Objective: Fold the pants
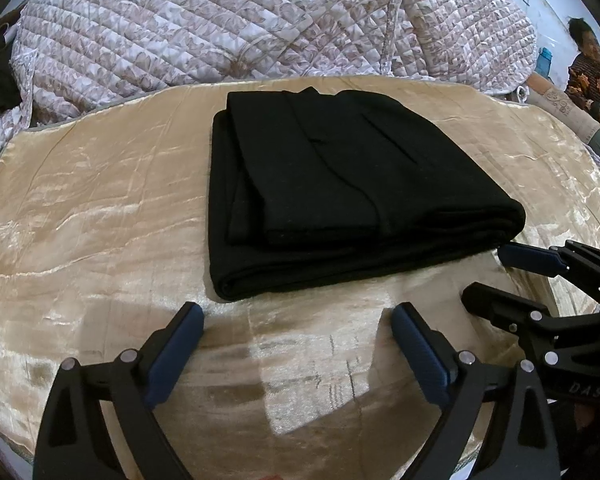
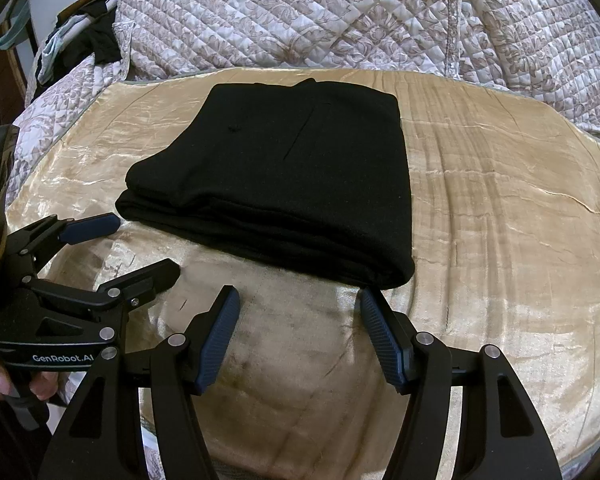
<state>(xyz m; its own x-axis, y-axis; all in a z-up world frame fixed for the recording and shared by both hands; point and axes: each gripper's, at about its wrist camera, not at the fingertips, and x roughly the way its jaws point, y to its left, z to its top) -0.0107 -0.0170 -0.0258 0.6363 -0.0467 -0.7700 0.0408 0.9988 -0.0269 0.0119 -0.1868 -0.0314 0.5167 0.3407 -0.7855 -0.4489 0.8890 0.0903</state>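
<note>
Bare cloth (image 1: 100, 208) l/r of pants (image 1: 340, 184)

The black pants (image 2: 276, 184) lie folded into a thick, layered rectangle on a shiny golden velvet cloth (image 2: 500, 208) spread over the bed. Behind the cloth rises a quilted floral bedspread (image 2: 340, 12), with dark and pale clothes (image 2: 88, 36) heaped at its left end. The right hand-held gripper (image 2: 298, 312) hovers just short of the near folded edge, its blue-padded fingers (image 2: 220, 336) spread apart with nothing between them. At the left, the left hand-held gripper (image 2: 132, 246) also stands open beside the pants' near left corner, gripped by a person's fingers (image 2: 40, 386) at the lower left.
</note>
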